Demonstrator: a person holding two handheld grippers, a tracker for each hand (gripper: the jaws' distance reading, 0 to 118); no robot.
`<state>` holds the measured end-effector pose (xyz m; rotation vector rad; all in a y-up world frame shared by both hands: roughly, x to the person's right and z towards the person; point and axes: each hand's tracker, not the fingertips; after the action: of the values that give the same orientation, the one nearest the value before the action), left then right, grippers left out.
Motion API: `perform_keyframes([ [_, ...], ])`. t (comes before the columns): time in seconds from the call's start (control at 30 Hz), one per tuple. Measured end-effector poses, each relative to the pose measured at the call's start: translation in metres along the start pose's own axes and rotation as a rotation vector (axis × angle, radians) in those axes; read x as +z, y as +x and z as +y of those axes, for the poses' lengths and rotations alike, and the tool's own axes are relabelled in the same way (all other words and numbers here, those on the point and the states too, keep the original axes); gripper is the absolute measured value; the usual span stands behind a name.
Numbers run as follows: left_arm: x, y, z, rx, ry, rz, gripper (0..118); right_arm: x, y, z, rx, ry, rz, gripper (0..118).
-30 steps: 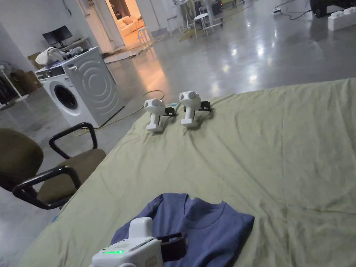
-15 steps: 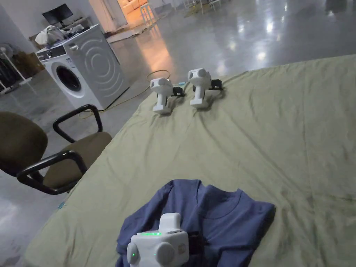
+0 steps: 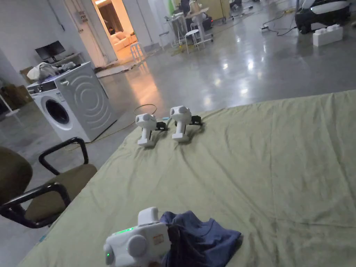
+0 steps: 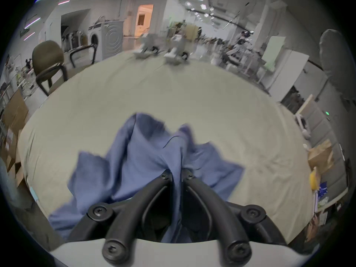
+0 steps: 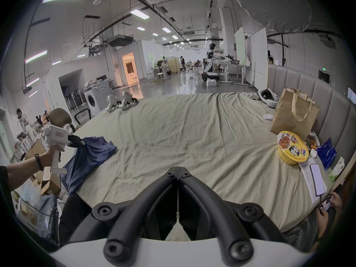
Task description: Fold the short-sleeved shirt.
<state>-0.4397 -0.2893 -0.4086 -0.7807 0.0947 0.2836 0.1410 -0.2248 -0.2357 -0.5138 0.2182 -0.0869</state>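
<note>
At six o'clock on the bed sheet [image 3: 243,167], the left gripper [image 4: 176,175] is pinching one blue shirt [image 4: 146,155]; the right gripper [image 5: 178,172] is hovering, jaws pressed together; two spare grippers [image 3: 163,125] are sitting at eleven o'clock.

Left gripper [image 4: 176,174]: jaws closed on a pinch of the blue shirt [image 4: 146,155], fabric running down between them. In the right gripper view it's held by its handle in the person's left hand [image 5: 50,154], forearm coming in from the near edge of the bed [image 5: 192,128], jaws level and pointing over the bed. Right gripper [image 5: 178,172]: jaws together with nothing between them, off the sheet, aimed across the bed, well apart from the shirt.
</note>
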Motion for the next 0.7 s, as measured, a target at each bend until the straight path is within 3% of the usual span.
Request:
perform_keyframes([
  [0.17,-0.003,0.111,0.031,-0.162,0.04,-0.155,10,0.029,0.016,-0.005,-0.05,0.062,-0.024,2],
  [0.3,-0.026,0.222,0.018,-0.353,-0.004,-0.284,10,0.051,0.035,-0.016,-0.085,0.083,-0.084,2],
  [0.53,-0.049,0.405,-0.078,-0.585,-0.157,-0.614,10,0.081,0.065,-0.034,-0.183,0.086,-0.208,2],
  [0.6,-0.046,0.445,-0.116,-0.678,-0.189,-0.65,10,0.087,0.07,-0.039,-0.199,0.084,-0.237,2],
  [0.7,-0.033,0.479,-0.172,-0.695,-0.309,-0.771,10,0.094,0.075,-0.047,-0.204,0.053,-0.274,2],
])
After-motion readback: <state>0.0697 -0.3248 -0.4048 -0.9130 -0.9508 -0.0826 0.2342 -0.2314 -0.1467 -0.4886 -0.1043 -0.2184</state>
